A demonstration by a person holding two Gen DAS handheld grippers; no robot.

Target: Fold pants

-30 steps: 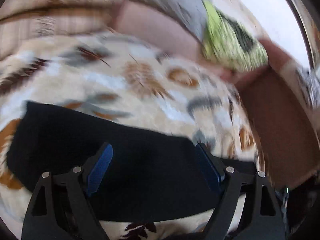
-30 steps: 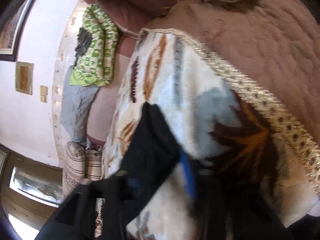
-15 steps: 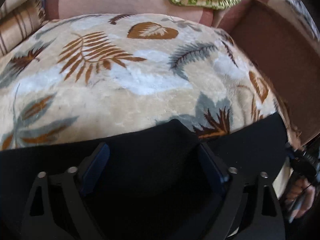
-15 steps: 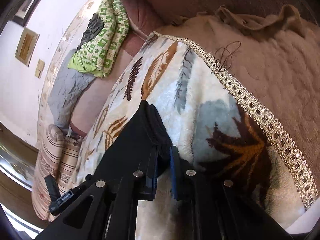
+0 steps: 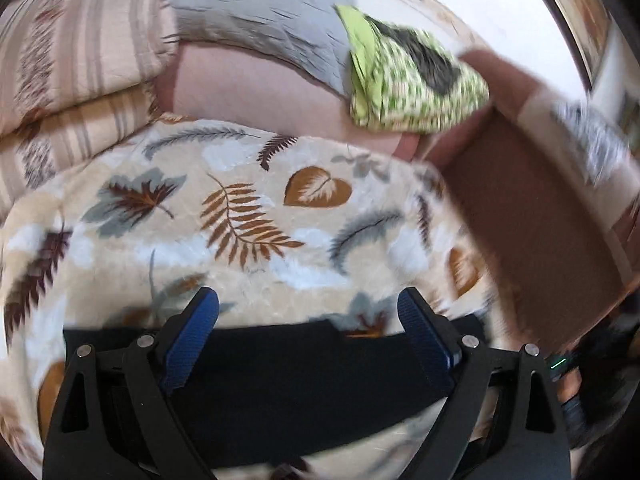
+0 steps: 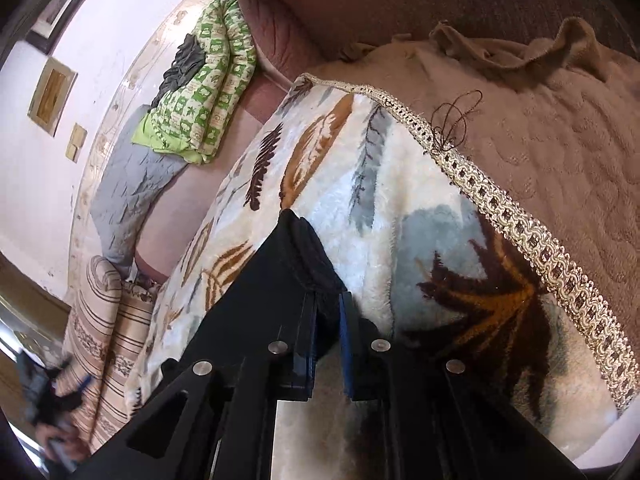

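Note:
The black pants (image 5: 300, 380) lie as a dark band on the leaf-patterned blanket (image 5: 248, 216). My left gripper (image 5: 306, 300) hovers over their far edge, open wide. Its blue pads (image 5: 196, 332) touch no cloth and nothing is between them. In the right wrist view my right gripper (image 6: 327, 304) is shut on one end of the pants (image 6: 276, 280), with a bunched fold of black cloth sticking out past the fingertips. The left gripper shows as a dark blur with a hand (image 6: 52, 404) at the lower left of that view.
The blanket covers a sofa seat with a braided trim (image 6: 500, 208) along one side, next to a brown quilted cover (image 6: 560, 140). A green patterned quilt (image 5: 408, 84), a grey quilt (image 5: 256, 12) and striped cushions (image 5: 64, 72) are piled along the sofa back.
My left gripper has lifted up and back off the pants, which now sit lower in its view. The right gripper keeps its grip on the pants' end and has rolled slightly.

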